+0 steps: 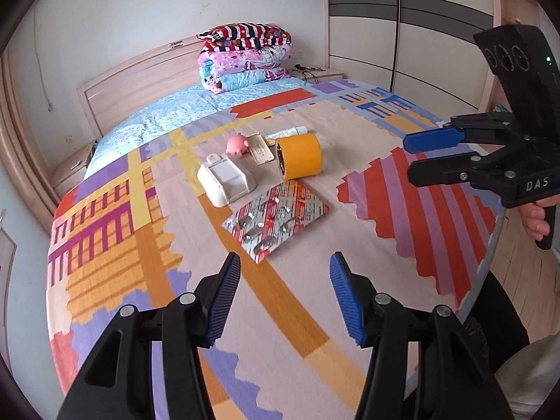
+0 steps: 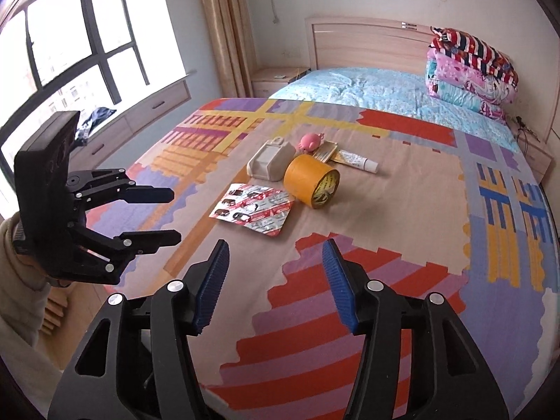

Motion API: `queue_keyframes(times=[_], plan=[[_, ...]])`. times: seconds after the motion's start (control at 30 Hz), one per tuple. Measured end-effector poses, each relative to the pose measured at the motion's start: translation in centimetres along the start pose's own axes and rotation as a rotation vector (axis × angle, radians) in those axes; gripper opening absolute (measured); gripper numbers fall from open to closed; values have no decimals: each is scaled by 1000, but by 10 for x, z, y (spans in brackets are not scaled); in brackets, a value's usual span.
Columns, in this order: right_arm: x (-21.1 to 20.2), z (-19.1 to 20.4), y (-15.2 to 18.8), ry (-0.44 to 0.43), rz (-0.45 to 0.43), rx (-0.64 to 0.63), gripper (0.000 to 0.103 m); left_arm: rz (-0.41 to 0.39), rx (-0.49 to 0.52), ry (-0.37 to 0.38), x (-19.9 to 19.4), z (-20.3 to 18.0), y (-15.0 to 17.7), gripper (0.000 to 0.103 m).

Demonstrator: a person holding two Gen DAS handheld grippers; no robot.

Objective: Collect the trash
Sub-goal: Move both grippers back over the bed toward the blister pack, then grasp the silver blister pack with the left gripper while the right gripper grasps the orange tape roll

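A small pile lies mid-bed on the patterned blanket [image 1: 315, 280]: a foil blister sheet [image 1: 276, 218] [image 2: 253, 210], a yellow tape roll [image 1: 299, 155] [image 2: 311, 180], a white plastic tray [image 1: 225, 180] [image 2: 269, 161], a pink toy [image 1: 237, 144] [image 2: 309, 141], a card packet [image 1: 260, 150] and a white tube [image 2: 357, 161]. My left gripper [image 1: 285, 262] [image 2: 173, 215] hovers open just short of the blister sheet, nothing between its fingers. My right gripper [image 2: 276, 250] [image 1: 407, 155] is open and empty, off to the right of the pile.
Folded quilts [image 1: 245, 57] are stacked by the wooden headboard [image 2: 367, 38]. A wardrobe [image 1: 402, 28] stands right of the bed, a window bench [image 2: 133, 112] and curtain left of it, nightstands at both sides. A hand [image 1: 535, 217] holds the right gripper.
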State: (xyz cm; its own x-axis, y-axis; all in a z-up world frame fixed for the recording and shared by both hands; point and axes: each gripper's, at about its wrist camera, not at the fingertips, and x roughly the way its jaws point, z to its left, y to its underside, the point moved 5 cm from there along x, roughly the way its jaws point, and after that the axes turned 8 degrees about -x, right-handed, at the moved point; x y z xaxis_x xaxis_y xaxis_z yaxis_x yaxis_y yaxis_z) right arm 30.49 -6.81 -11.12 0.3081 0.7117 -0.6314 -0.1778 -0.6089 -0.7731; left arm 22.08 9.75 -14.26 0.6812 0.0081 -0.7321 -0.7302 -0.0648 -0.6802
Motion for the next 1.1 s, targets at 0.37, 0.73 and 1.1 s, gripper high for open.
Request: queue_keyframes(times=[0.37, 0.73, 1.1], plan=[[38, -26, -24, -39, 7, 12, 77, 21, 56, 62, 38, 10, -23, 67], [78, -40, -33, -82, 56, 27, 79, 64, 138, 133, 73, 17, -30, 67], [94, -43, -40, -123, 59, 27, 79, 55, 172, 187, 89, 18, -40, 67]])
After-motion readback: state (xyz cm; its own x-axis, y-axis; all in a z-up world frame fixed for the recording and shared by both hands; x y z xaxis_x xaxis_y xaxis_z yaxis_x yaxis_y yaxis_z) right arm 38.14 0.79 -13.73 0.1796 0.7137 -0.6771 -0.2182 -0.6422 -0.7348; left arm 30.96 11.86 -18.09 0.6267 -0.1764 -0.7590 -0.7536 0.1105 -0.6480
